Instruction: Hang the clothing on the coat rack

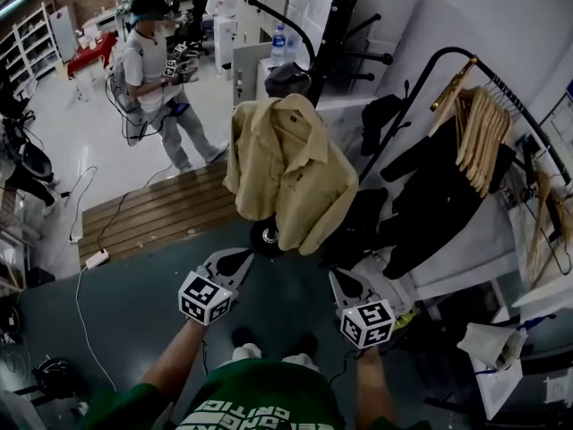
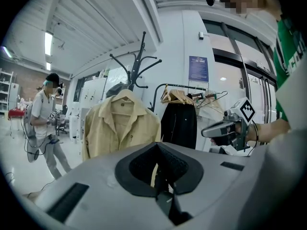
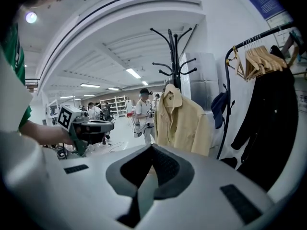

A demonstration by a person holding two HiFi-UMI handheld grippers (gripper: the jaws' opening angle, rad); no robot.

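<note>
Far left: a person in a white T-shirt [image 1: 148, 65] stands well apart on the pale floor and is not involved.

The left gripper [image 1: 235, 262] sits low in the head view with its jaws pressed together and nothing between them. Its own view looks across open air at the garment, with no contact.

Centre: the tan long-sleeved button-up shirt [image 1: 288, 170] hangs on the black multi-hook coat rack [image 1: 333, 25]. The collar is up at the pole, and the body and sleeves drape free toward the rack's round base. The collar covers the hook, so which hook carries it cannot be told.

The right gripper [image 1: 345, 283] also has its jaws closed tight and is empty. In the head view it is near the shirt's hem but apart from it.

Far right: a black garment rail [image 1: 421, 83] holds a bunch of bare wooden hangers [image 1: 479, 131] and a black coat [image 1: 439, 195]. It stands just beside the rack and is not in play.

Judgement: the hang looks done. The shirt's weight is on the rack and neither tool holds cloth, so the step in hand reads as a clear-and-check.

If there is a next move, it is to back both grippers straight away, low, without brushing the hem or sleeves. Only go back in if the shirt sits unevenly. That would need one gripper's jaws spread first and a pinch at the collar, not the sleeve. The main risk is a snagged hem dragging the collar off its hook.
</note>
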